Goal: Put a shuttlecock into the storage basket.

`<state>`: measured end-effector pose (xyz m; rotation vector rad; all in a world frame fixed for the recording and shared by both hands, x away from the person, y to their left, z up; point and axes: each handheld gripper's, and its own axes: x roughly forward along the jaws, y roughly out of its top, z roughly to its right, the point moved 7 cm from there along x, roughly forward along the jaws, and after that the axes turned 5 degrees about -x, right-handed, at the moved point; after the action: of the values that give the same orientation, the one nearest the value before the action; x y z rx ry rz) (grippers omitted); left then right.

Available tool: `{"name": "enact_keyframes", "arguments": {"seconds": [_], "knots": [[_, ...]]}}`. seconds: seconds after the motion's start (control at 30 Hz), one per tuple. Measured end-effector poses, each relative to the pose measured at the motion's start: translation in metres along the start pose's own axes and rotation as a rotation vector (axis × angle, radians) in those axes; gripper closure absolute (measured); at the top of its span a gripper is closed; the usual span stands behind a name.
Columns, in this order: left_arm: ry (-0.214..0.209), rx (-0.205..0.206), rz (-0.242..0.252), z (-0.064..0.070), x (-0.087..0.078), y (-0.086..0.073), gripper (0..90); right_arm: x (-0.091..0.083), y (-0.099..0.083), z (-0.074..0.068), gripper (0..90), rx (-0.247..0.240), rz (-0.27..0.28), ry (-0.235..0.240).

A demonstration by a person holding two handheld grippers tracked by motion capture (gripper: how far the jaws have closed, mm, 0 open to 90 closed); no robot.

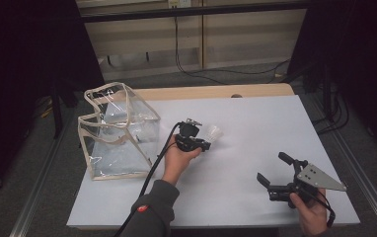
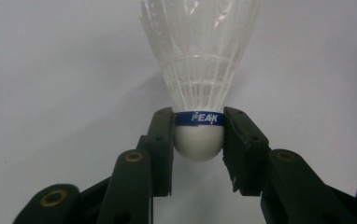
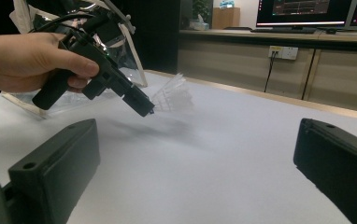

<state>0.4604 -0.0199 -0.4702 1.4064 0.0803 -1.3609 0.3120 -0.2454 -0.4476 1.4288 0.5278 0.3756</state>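
Your left gripper is clamped on the white shuttlecock by its firm rounded cork, held just above the table beside the clear bag — feather-light, with a fragile skirt best left untouched — while your right gripper rests wide open, empty

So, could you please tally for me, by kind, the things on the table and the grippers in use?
Shuttlecock: 1, white, clamped at its cork by the left gripper
Clear bag: 1, standing at the table's left
Grippers: 2, with the right gripper open
Total: 4
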Motion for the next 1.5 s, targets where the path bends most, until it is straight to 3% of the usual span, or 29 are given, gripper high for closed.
{"name": "enact_keyframes", "arguments": {"seconds": [0.6,0.77,1.5], "knots": [[0.013,-0.021,0.024,-0.009,-0.039,0.010,65.3,0.003,0.000,-0.003,0.5,-0.001,-0.001,0.011],[0.015,-0.008,0.024,-0.010,-0.048,0.013,65.3,0.003,0.000,-0.003,0.5,-0.003,-0.003,0.010],[0.008,-0.027,0.046,-0.013,-0.078,0.027,65.4,0.004,-0.001,-0.004,0.5,-0.005,-0.003,0.015]]}}
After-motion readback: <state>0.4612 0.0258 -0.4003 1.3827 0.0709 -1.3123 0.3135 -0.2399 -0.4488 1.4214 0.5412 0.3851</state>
